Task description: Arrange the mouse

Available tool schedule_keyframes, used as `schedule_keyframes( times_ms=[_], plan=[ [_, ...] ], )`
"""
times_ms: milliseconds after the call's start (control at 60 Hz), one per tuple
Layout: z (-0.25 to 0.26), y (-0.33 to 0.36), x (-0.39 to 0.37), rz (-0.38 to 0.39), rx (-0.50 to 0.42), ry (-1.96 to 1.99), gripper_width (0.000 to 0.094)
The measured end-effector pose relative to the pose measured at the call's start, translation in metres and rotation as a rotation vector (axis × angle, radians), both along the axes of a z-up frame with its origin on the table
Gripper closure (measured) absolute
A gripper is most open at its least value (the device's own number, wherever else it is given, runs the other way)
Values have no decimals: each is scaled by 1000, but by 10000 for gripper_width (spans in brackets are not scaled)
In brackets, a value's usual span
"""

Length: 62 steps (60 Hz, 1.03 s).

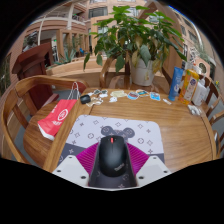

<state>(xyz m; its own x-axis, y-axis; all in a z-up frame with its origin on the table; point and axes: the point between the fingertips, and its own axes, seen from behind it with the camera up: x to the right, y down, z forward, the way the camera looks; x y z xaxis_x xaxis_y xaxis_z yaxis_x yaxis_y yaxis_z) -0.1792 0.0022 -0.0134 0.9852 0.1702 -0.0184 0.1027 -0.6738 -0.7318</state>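
Observation:
A black mouse [112, 162] with a red scroll wheel sits between my gripper's [112, 150] two fingers. The magenta pads [88, 157] press against both of its sides, so the gripper is shut on it. The mouse is held just over the near edge of a light grey mouse mat [125, 130] with a dark mouse-ear pattern, which lies on the round wooden table [170, 125]. The mouse's underside and the near strip of the mat are hidden.
A red packet [57, 118] lies on the table left of the mat. Several small items [120, 97] line the far edge. A potted plant [140, 55] stands behind, boxes [190, 85] at the far right, a wooden chair [20, 105] at the left.

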Motion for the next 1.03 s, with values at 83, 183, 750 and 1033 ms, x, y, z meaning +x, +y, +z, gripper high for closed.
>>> schedule_keyframes(
  times_ms=[83,183,750,1033],
  plan=[
    [13,-5,1,1,21,5,254],
    [42,-19,8,-4,69,-7,98],
    [156,-187,31,-34,240,-59,85],
    [165,-225,33,-32,257,-58,86]
  ],
)
